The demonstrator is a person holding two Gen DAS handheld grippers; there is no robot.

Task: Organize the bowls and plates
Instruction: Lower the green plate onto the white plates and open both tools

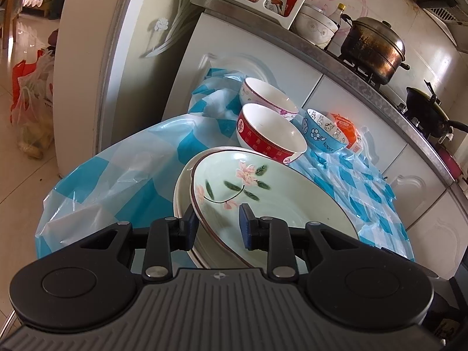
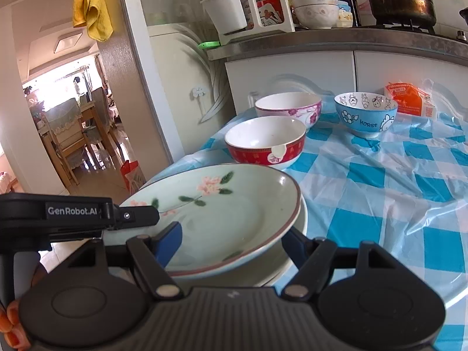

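A pale green flowered plate [image 1: 263, 196] [image 2: 222, 213] rests tilted on a white plate [image 1: 182, 199] [image 2: 292, 251] on the blue-checked tablecloth. My left gripper [image 1: 218, 229] is open and straddles the green plate's rim, one pad outside and one over the plate's inside. My right gripper [image 2: 234, 242] is open too, one pad over the green plate and the other under its rim beside the white plate. Behind stand a red bowl [image 1: 270, 133] [image 2: 264, 143], a white bowl with purple flowers [image 1: 267, 99] [image 2: 288, 108] and a blue cartoon bowl [image 1: 324, 131] [image 2: 365, 115].
An orange packet [image 1: 348, 128] [image 2: 409, 99] lies behind the blue bowl. White cabinets [image 2: 292, 70] with a steel counter rise close behind the table, carrying a pot [image 1: 374, 49], a wok [image 1: 430, 111] and a utensil rack [image 2: 251, 8]. The left gripper's body [image 2: 58, 219] is beside my right gripper.
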